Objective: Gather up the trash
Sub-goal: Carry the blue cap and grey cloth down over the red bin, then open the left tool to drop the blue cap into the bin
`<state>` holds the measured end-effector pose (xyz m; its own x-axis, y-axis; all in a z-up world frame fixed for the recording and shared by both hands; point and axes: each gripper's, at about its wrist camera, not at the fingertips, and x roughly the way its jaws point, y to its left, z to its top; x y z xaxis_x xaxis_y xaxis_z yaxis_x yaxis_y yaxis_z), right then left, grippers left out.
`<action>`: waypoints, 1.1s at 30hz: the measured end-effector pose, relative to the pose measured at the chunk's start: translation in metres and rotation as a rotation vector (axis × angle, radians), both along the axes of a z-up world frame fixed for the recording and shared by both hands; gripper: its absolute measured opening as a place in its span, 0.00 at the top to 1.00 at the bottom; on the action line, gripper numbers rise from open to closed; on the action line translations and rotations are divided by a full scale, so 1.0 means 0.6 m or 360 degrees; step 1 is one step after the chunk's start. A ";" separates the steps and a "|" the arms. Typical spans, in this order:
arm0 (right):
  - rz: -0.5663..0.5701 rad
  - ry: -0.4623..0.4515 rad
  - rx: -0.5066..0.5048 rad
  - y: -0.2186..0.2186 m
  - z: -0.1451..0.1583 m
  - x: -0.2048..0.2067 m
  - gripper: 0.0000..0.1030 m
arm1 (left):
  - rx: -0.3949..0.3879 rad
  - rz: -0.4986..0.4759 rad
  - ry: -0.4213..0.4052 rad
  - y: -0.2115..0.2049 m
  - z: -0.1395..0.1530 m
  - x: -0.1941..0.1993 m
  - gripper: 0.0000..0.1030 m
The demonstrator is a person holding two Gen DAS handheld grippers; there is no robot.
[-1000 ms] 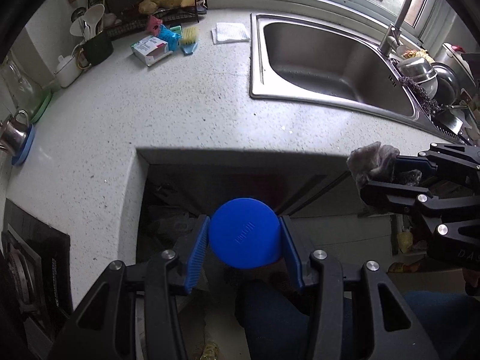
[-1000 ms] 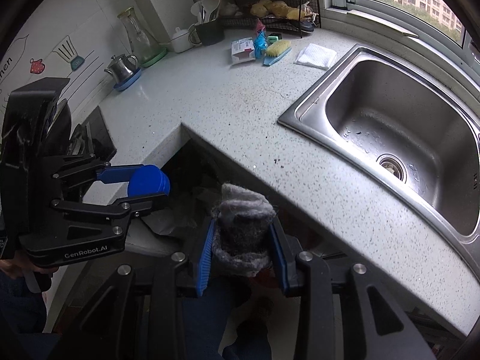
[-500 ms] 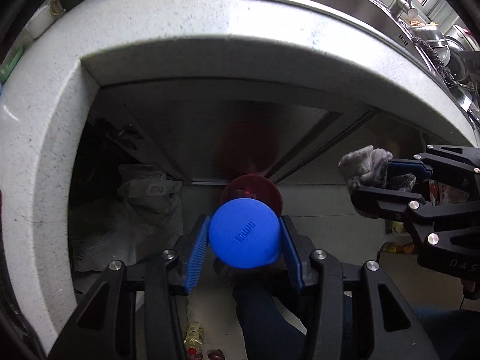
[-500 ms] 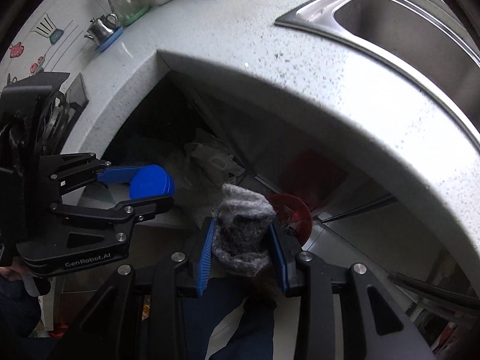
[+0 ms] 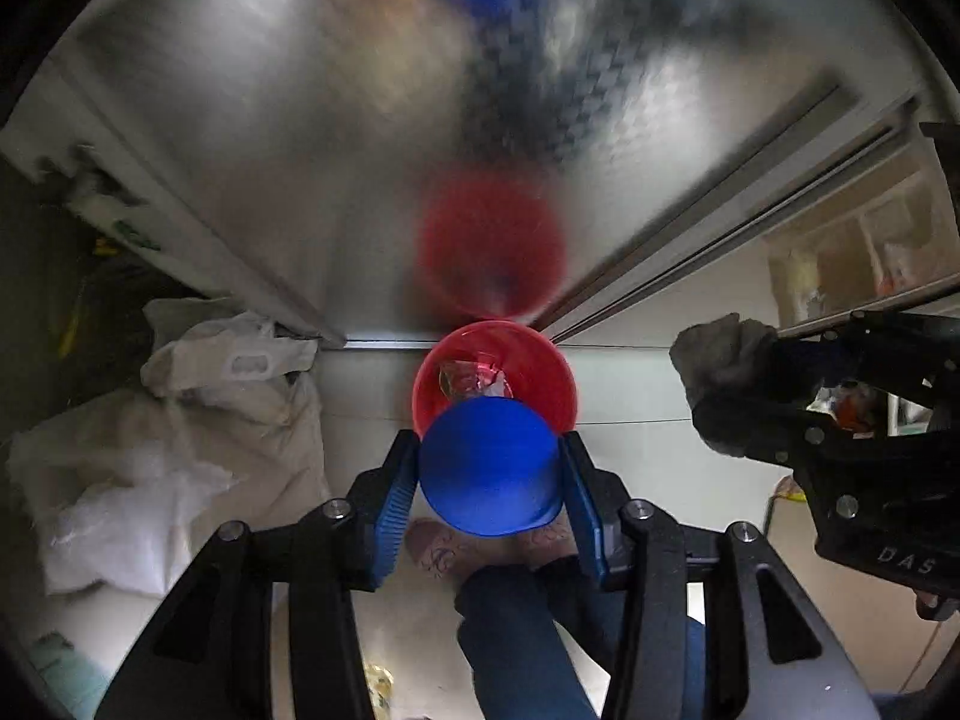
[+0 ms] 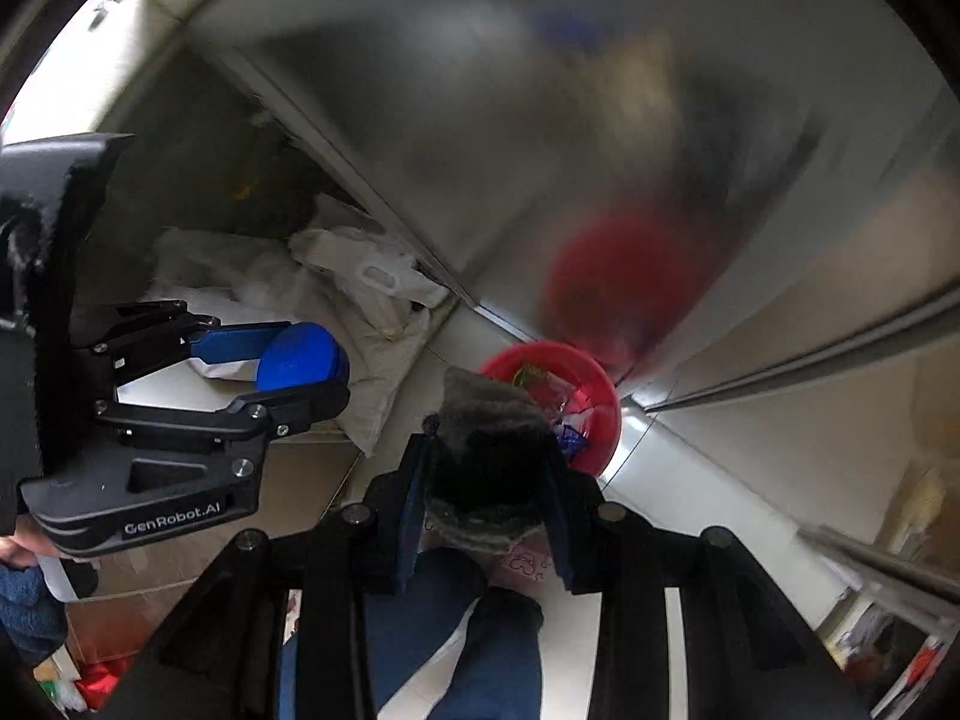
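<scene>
The red bin stands on the pale tiled floor, close against the foot of a brushed-metal cabinet front that mirrors it as a red smear. It already holds some crumpled wrappers, and its open mouth faces up. To its left a heap of white plastic bags slumps on the floor.

The left gripper is clenched on a blue lid, its blue pads pressing the rim from either side. The lid looks like stiff, light plastic, smooth enough to slide if squeezed off-centre, so a hold across its full width, as it has now, suits it best. In the left wrist view it hangs just above the near edge of the bin, overlapping the rim, so a release here would probably land it inside, though from this angle I cannot be sure it clears the near wall.

The right gripper is closed around a grey scrubbing wad, which bulges out above the pads. It appears soft, springy and very light, nothing fragile about it; it squashes under grip and may cling to the ribbed pads on release. A hold through its middle is the safe one. In the right wrist view it sits just in front of the bin, covering its left edge, near the lid but apart from it.
</scene>
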<state>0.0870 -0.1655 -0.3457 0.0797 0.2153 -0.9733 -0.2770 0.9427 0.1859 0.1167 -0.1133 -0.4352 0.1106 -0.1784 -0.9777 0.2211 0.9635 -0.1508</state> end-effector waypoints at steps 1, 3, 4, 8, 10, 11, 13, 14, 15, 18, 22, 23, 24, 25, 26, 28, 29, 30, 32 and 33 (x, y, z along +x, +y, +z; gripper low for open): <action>-0.0011 0.0010 0.0004 -0.001 -0.018 0.001 0.68 | 0.0013 -0.0013 0.0009 -0.005 -0.019 0.003 0.57; -0.0027 0.0017 0.0004 -0.001 -0.050 0.003 0.68 | 0.0028 -0.0025 0.0026 -0.012 -0.060 0.011 0.57; -0.0033 0.0021 0.0011 -0.003 -0.068 0.003 0.68 | 0.0029 -0.0023 0.0033 -0.014 -0.079 0.013 0.57; -0.0046 0.0055 0.0018 -0.008 -0.128 0.004 0.68 | 0.0046 -0.0017 0.0065 -0.023 -0.151 0.020 0.57; -0.0038 0.0071 0.0004 -0.010 -0.159 0.005 0.68 | 0.0037 -0.0012 0.0089 -0.024 -0.184 0.020 0.57; -0.0036 0.0072 -0.0015 -0.008 -0.170 0.007 0.68 | 0.0028 -0.0009 0.0094 -0.025 -0.198 0.020 0.57; -0.0033 0.0085 -0.0019 -0.029 -0.182 0.006 0.68 | 0.0027 -0.0016 0.0104 -0.027 -0.226 0.020 0.57; -0.0038 0.0096 -0.0010 -0.034 -0.192 0.006 0.68 | 0.0031 -0.0015 0.0110 -0.028 -0.237 0.019 0.57; -0.0041 0.0106 -0.0005 -0.039 -0.201 0.005 0.68 | 0.0021 -0.0008 0.0118 -0.031 -0.246 0.018 0.57; -0.0022 0.0132 -0.0024 -0.041 -0.226 0.007 0.68 | -0.0049 0.0039 0.0146 -0.026 -0.268 0.017 0.57; -0.0024 0.0153 -0.0021 -0.041 -0.243 0.006 0.68 | -0.0035 0.0030 0.0184 -0.031 -0.280 0.015 0.51; -0.0030 0.0156 -0.0022 -0.041 -0.244 0.005 0.68 | -0.0038 0.0029 0.0190 -0.032 -0.281 0.015 0.48; -0.0036 0.0160 -0.0022 -0.041 -0.245 0.004 0.68 | -0.0051 0.0032 0.0190 -0.032 -0.282 0.014 0.42; -0.0036 0.0164 -0.0021 -0.042 -0.247 0.004 0.68 | -0.0073 0.0038 0.0184 -0.030 -0.281 0.014 0.36; -0.0034 0.0167 -0.0022 -0.039 -0.248 0.004 0.68 | -0.0086 0.0047 0.0181 -0.029 -0.278 0.014 0.34; -0.0024 0.0170 -0.0013 -0.040 -0.252 0.004 0.68 | -0.0073 0.0045 0.0179 -0.029 -0.282 0.015 0.24; -0.0020 0.0169 -0.0012 -0.037 -0.251 0.005 0.68 | -0.0048 0.0039 0.0176 -0.029 -0.282 0.014 0.24; -0.0014 0.0169 -0.0010 -0.042 -0.250 0.004 0.68 | -0.0030 0.0038 0.0173 -0.030 -0.281 0.014 0.24; -0.0010 0.0167 -0.0002 -0.040 -0.254 0.006 0.68 | -0.0024 0.0041 0.0176 -0.027 -0.280 0.013 0.24; -0.0009 0.0167 0.0000 -0.040 -0.255 0.006 0.68 | -0.0025 0.0048 0.0182 -0.023 -0.281 0.013 0.24</action>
